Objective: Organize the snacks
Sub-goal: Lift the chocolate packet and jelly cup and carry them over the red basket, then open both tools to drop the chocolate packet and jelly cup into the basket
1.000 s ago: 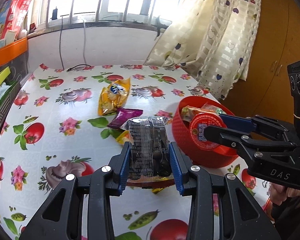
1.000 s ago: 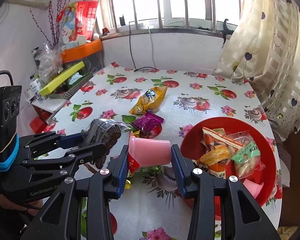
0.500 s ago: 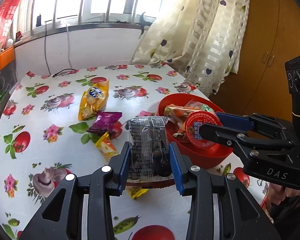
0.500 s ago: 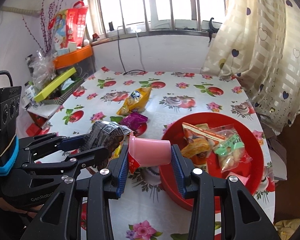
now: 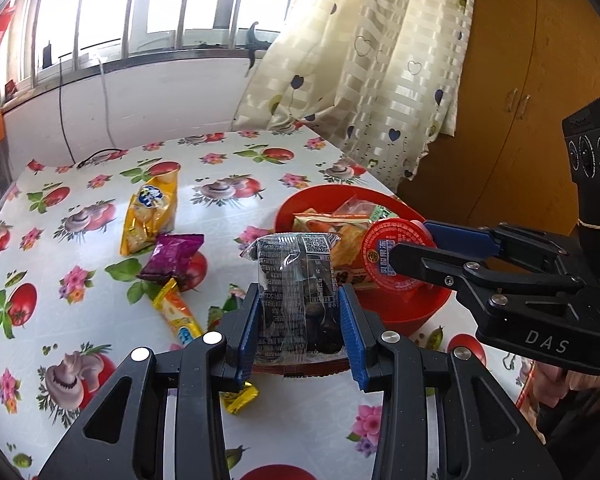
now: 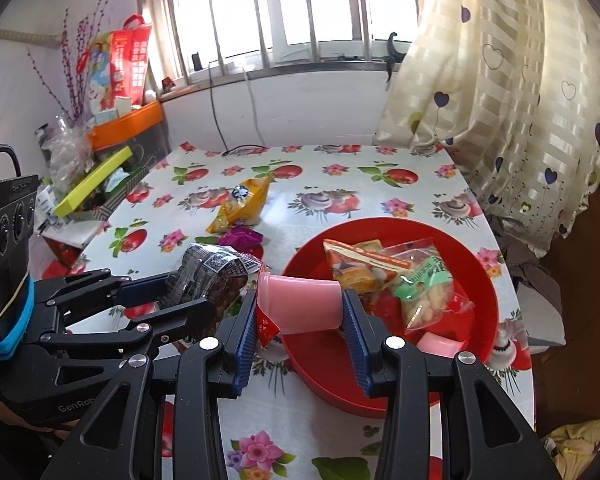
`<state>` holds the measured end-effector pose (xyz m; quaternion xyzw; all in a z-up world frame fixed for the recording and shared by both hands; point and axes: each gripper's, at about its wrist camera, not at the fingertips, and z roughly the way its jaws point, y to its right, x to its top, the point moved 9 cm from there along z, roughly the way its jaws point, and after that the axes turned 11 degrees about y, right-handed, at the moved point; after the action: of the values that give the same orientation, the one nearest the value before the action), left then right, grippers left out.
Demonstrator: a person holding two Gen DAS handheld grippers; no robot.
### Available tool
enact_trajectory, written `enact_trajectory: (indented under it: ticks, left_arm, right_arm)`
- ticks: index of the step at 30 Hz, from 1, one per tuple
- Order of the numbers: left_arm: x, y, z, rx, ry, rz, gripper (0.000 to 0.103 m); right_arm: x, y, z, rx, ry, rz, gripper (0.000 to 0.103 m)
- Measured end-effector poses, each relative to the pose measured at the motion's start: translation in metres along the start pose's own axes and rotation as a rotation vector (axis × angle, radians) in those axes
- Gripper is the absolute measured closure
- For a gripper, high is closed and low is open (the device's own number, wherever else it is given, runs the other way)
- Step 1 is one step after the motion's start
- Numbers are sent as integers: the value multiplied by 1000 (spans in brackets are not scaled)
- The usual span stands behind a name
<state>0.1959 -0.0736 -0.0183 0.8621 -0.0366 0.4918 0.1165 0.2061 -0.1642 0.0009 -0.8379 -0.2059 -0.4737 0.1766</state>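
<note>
Holding two snacks at once, I have my left gripper (image 5: 300,330) clamped on a clear packet of dark snacks (image 5: 296,292), its blue pads pressed against both sides of the wrapper. My right gripper (image 6: 300,320) is clamped on a pink jelly cup (image 6: 300,300), which lies on its side between the pads with its red foil lid facing left.

I take the red bowl (image 6: 480,272) as my landmark. The pink cup hangs over the bowl's near-left rim; the dark packet sits just left of the bowl, above the flowered tablecloth (image 5: 80,280). Inside the bowl lie an orange snack bag (image 6: 356,268), a clear bag with a green label (image 6: 424,288) and another pink cup (image 6: 440,344) at the near wall.

Left of the bowl on the cloth rest a purple packet (image 5: 172,254), a yellow bag (image 5: 150,212) beyond it, and an orange-yellow stick packet (image 5: 176,312) nearer me.
</note>
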Motion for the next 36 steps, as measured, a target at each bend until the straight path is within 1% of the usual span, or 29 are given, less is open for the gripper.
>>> enact_trajectory:
  ticks: [6,22,30,36]
  left_arm:
    - [0,9,8,-17,-12,11,64]
    - [5,35,38,-70,-40,42,64]
    - [1,57,58,-122,-78,63,64]
    - [-4,66,74,-150,-106,61,64]
  right_arm:
    - [-3,18,-5,-28,4,23,66]
    - [-11,91,-15,-164,2,113,66]
    - [-18,106,-6,-180,-20,122,66]
    - [-21,117,0,-198,-33,139,66]
